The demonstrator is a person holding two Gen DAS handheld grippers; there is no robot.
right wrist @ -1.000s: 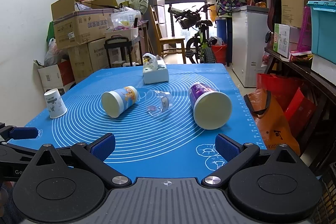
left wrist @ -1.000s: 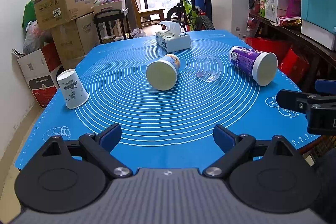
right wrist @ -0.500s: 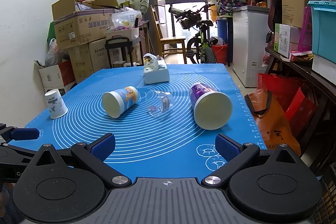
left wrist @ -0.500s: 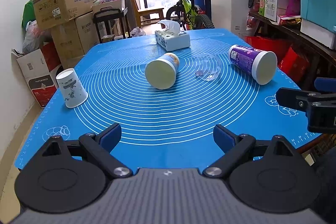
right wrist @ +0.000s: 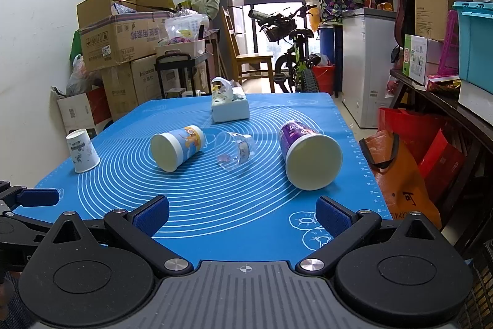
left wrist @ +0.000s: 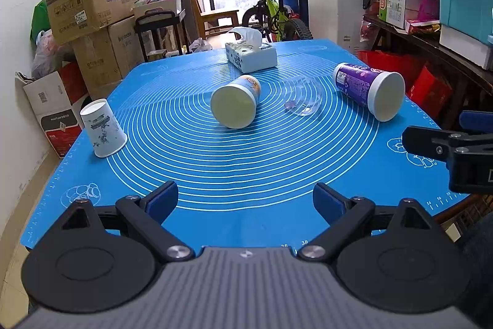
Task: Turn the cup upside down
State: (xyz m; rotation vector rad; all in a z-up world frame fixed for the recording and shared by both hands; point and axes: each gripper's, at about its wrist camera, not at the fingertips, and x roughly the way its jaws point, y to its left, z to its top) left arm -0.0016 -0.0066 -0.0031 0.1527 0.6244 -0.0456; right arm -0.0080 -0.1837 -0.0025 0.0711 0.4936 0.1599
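At the near edge of the worktop (left wrist: pixel 246 174), the left tool (left wrist: pixel 245 202) and the right tool (right wrist: pixel 242 215) are both shown spread wide and empty, held low and well short of every cup. The task names no particular cup. Three cups are seen lying on their sides on the blue mat (right wrist: pixel 215 193): a blue-and-white cup (left wrist: pixel 235 102) near the middle, a clear plastic cup (left wrist: pixel 303 100) just to its right, and a purple cup (right wrist: pixel 308 154) farther right. A white printed cup (left wrist: pixel 103 128) at the far left is already set mouth-down. The purple cup is judged nearest to the right tool, ahead and slightly right of it; its long axis runs roughly away from that tool, with one flat end turned toward it. The blue-and-white cup lies almost straight ahead of the left tool, pointing toward it in the same manner. An end-on approach would probably meet the flat end; a grip across the side wall is likely needed. A tissue box (right wrist: pixel 229 108) is seen behind the cups, clear of either path.
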